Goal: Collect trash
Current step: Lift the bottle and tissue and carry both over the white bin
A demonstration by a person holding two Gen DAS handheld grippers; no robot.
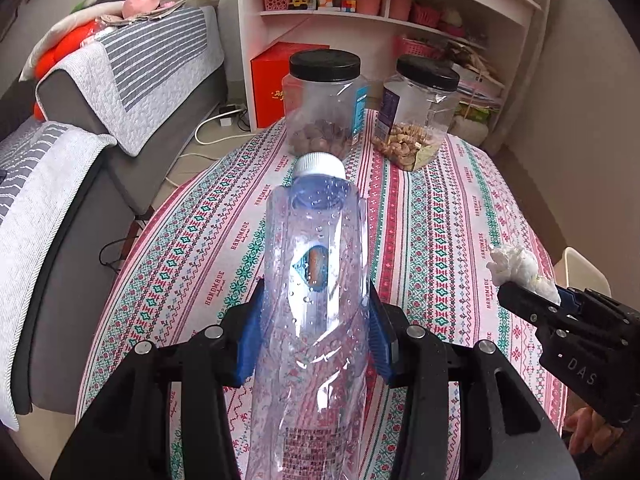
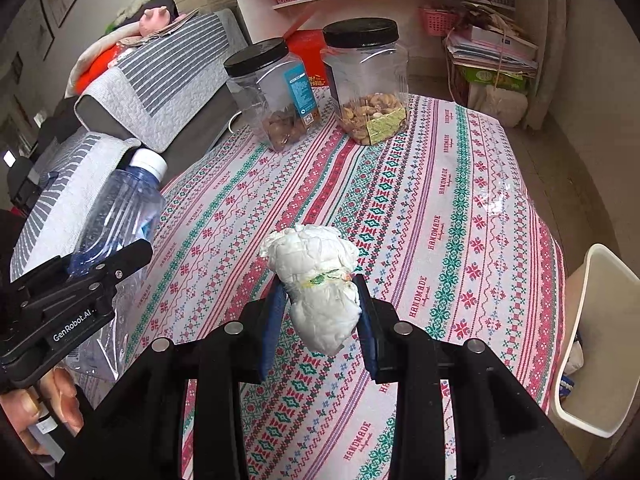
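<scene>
Above the patterned surface, the left tool clamped an empty bottle and the right tool a paper wad, both lifted clear but not yet binned, two jars remaining behind.

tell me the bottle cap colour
White; the bottle cap shows best in the left wrist view.

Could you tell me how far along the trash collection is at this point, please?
Done: no loose trash shows on the tablecloth; only two lidded jars stand there. In hand: the left gripper is shut on an empty plastic bottle, and the right gripper on a crumpled white wad, both above the table. Left: dropping both, possibly into the white bin beside the table.
</scene>
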